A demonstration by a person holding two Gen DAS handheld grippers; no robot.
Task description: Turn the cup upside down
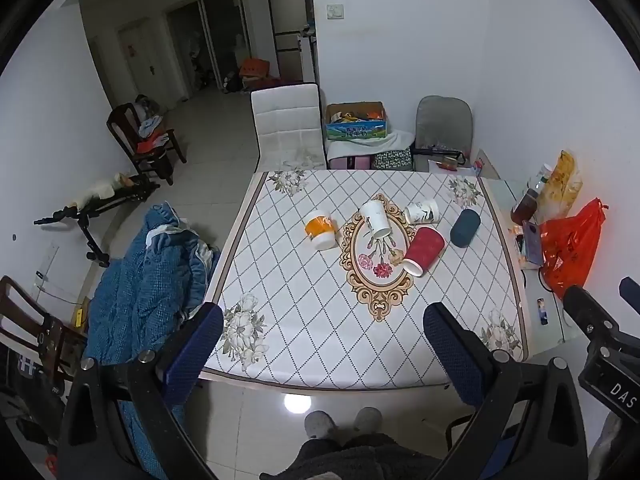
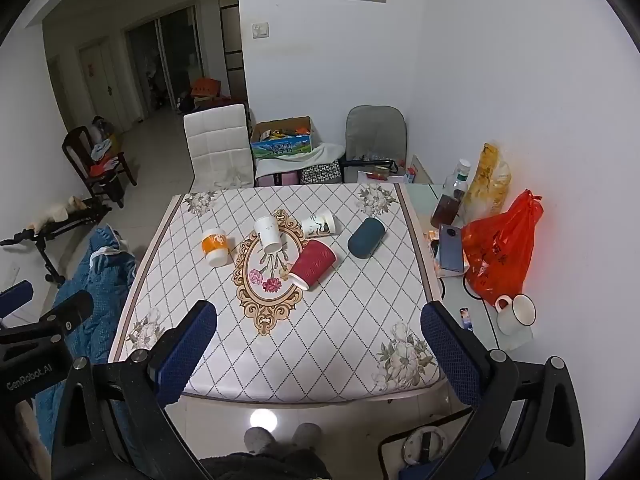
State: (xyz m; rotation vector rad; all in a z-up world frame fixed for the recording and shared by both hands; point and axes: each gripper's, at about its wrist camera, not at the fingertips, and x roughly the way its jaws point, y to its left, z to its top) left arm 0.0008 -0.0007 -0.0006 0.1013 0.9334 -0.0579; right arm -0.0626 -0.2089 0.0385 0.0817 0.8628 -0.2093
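Cups: five lay on their sides across the middle of the surface (image 1: 288,344), none gripped.
Red cup (image 1: 424,250): ribbed, at centre, mouth toward 7 o'clock, base just beside the blue cup.
White cup (image 1: 375,218): at 11 o'clock from the red cup, mouth toward 5 o'clock, on the oval flower print.
Orange cup (image 1: 319,229): at 9 o'clock from the white cup, apart from it, white end toward 5 o'clock.
Patterned cup (image 1: 421,212): at 12 o'clock from the red cup, near the white cup.
Blue cup (image 1: 465,227): dark, at 2 o'clock from the red cup.
Left gripper (image 1: 324,350): jaws spread wide, holding nothing, above the near edge, well apart from the cups.
Right gripper (image 2: 318,346): jaws spread wide, holding nothing, above the near edge.
Side: red bag (image 2: 500,252) and mug (image 2: 516,314) at 3 o'clock, off the cloth.
Far: white chair (image 2: 220,144) at 12 o'clock.
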